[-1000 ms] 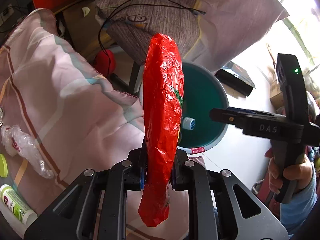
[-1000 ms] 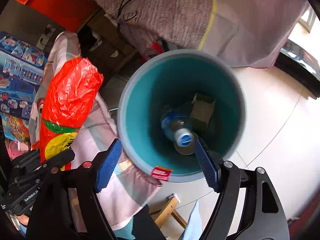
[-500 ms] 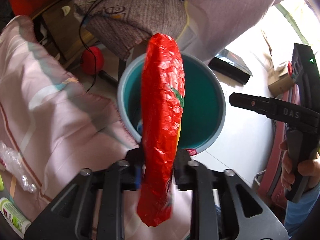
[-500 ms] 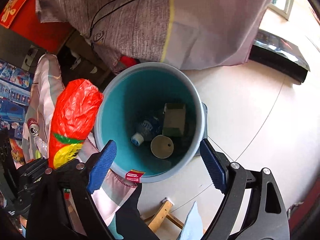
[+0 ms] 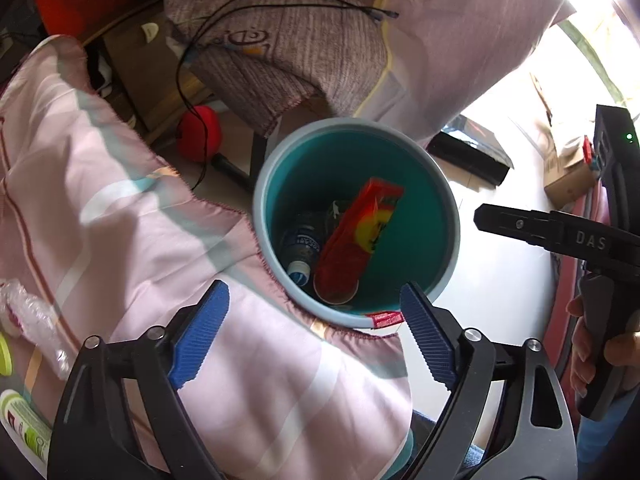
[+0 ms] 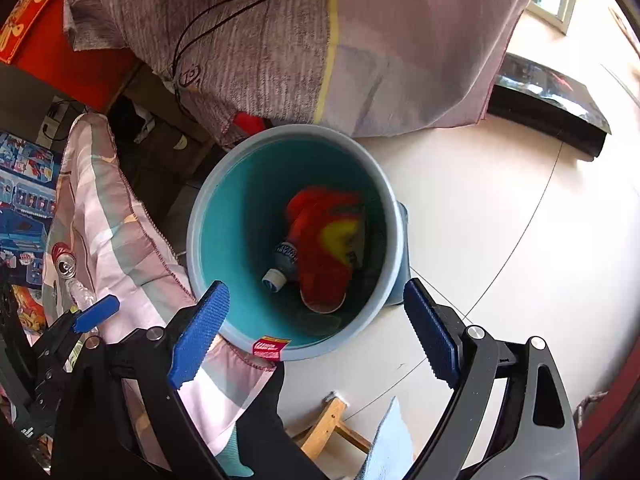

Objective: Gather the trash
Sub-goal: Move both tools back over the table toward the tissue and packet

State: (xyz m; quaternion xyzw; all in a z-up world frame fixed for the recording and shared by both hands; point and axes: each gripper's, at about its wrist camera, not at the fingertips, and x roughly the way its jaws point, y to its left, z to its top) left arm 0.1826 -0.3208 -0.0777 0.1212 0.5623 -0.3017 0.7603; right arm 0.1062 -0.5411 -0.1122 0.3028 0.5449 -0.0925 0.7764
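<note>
Both jaws of my left gripper (image 5: 312,336) are spreading with nothing between them; the red snack bag (image 5: 356,240) lies inside the teal bin (image 5: 448,216), so this drop looks done. Next I judge a reach to the crumpled plastic (image 5: 28,316) on the cloth. My right gripper (image 6: 316,330) is opening too, empty, above the bin's near rim; bare floor (image 6: 500,240) lies open rightward.
</note>
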